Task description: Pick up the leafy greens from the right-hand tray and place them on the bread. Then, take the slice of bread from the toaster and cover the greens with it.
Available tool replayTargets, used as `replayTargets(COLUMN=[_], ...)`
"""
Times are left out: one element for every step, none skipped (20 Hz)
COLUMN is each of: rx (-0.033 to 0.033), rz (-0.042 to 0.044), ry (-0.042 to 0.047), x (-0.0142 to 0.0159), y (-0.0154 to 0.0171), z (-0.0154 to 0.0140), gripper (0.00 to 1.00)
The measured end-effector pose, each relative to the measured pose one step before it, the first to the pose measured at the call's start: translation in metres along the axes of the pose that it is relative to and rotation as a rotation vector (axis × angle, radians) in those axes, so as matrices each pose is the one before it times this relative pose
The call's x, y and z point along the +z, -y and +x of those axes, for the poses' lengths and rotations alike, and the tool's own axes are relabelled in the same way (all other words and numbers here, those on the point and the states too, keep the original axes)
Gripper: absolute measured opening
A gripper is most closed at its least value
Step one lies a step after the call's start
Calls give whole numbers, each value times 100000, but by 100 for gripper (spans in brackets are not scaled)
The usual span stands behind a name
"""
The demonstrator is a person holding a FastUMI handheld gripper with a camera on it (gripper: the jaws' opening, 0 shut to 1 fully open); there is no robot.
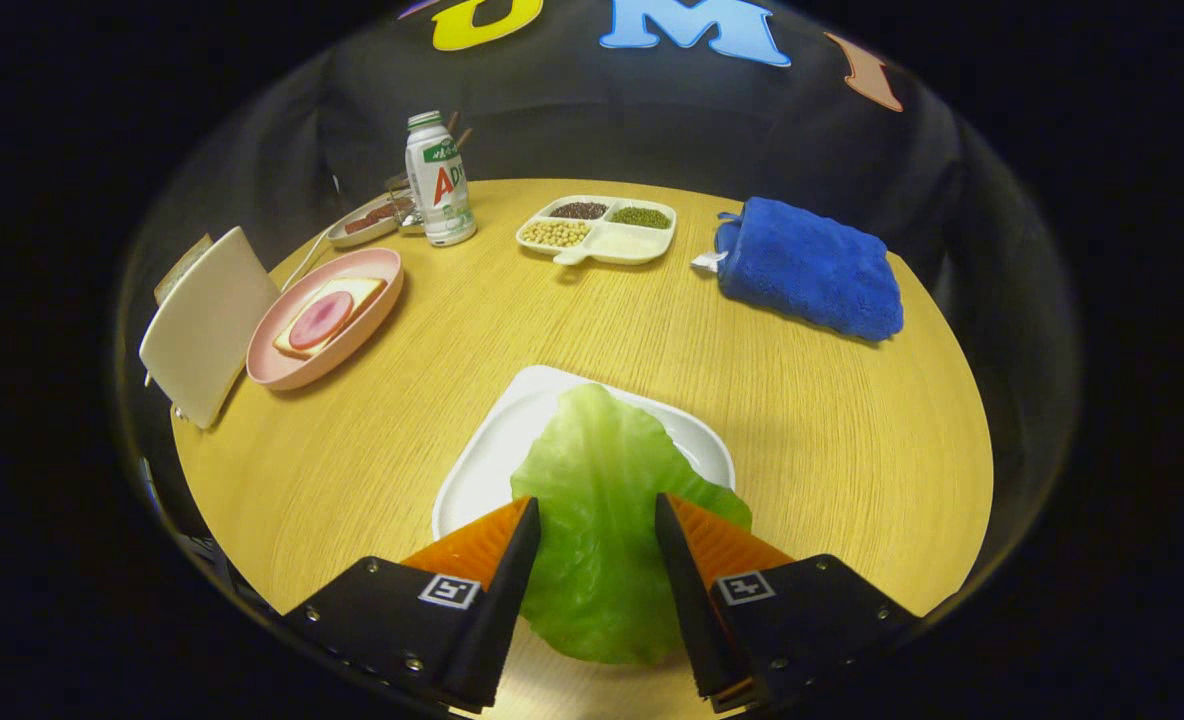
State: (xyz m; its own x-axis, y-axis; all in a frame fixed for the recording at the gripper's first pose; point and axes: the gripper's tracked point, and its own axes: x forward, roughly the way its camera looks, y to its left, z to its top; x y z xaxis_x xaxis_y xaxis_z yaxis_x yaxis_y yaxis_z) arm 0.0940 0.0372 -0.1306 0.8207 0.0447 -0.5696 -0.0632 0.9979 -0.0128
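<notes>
Tongs over the lettuce leaf

I had the tongs point(597, 515) spread wide with the lettuce leaf point(602, 500) lying between the fingers, unpinched, on its white tray point(482, 460); the bread point(327, 312) sat on a pink plate point(372, 330) far beyond, left across the worktop point(802, 420).

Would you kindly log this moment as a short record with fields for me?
gripper: gripper open, fingers on either side of the lettuce leaf, not pressing it
greens: lettuce leaf lying on the white tray, its near end over the tray's edge
target: bread with ham slice on the pink plate
toaster: white toaster beside the pink plate, bread slice sticking up behind it
other: bottle, divided dish of beans, blue cloth
</notes>
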Motion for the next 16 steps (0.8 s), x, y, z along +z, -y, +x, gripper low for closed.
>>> replayTargets(rx=[-907, 381, -293, -284, 664, 206, 1205, 1526, 1192, 1164, 891, 648, 398, 113, -151, -181], rz=[5676, -185, 418, 957, -836, -260, -259, -577, -562, -356, 51, 442, 875, 636, -287, -611], ry=[-99, 880, 198, 3312, 5009, 5171, 4331, 2775, 1918, 1725, 1685, 1636, 1197, 1289, 1608, 2067], x=[-234, 39, -67, 511, 850, 1084, 978, 504, 593, 688, 641, 611, 576, 463, 587, 601], y=[-46, 1, 130, -11, -298, -413, -677, -705, -461, -471, -249, -241, -319, -442, -462, -684], z=[411, -155, -217, -730, -735, -823, -725, -796, -734, -377, -308, -283, -95, -134, -87, -42], gripper=[39, 8, 8, 8, 8, 8, 8, 8, 8, 8, 8, 8, 8, 8, 8, 8])
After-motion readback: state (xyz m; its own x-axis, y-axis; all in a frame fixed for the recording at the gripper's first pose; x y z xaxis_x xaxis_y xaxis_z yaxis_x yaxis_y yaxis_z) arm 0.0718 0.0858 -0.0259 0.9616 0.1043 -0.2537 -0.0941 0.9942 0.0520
